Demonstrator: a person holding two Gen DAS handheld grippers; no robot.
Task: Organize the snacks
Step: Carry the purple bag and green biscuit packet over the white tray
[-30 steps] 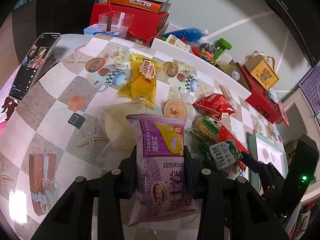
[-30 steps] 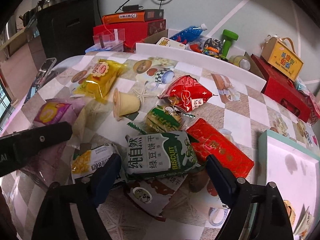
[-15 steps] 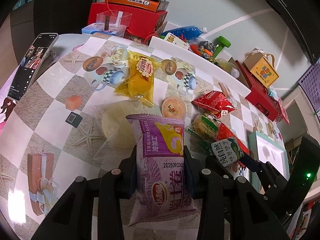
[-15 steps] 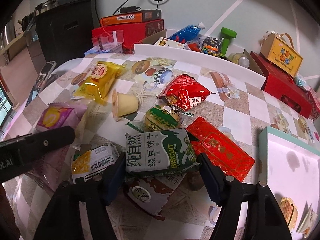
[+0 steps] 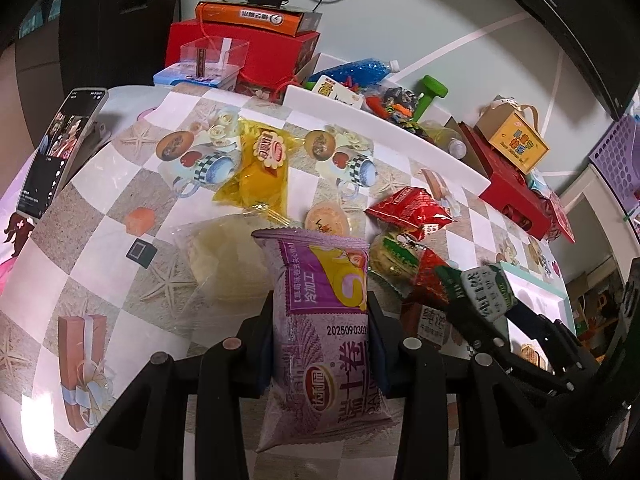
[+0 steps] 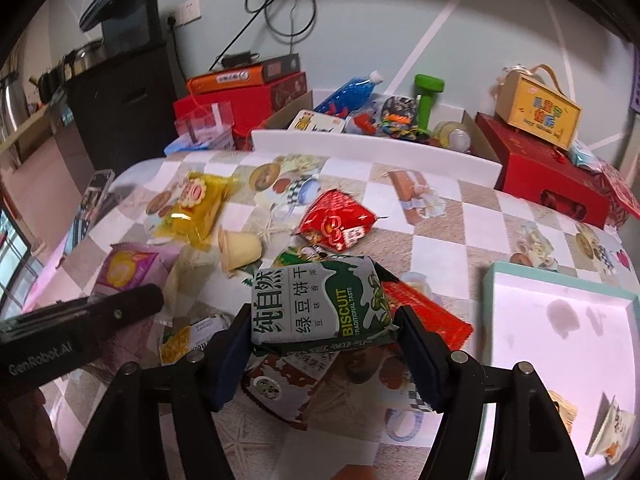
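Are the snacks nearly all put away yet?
Not nearly. The teal-rimmed tray holds only a few small packets at its near corner. The left gripper grips a purple snack packet; the right gripper grips a green biscuit packet. Yellow and red packets lie loose on the table.

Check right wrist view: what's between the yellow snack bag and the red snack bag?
In the right wrist view, a pudding cup on its side lies between the yellow snack bag and red snack bag, slightly nearer the camera.

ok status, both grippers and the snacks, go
Left gripper shut on purple snack pack. Right gripper shut on green biscuit pack, clear of the pile. Pink tray at right, path looks open.
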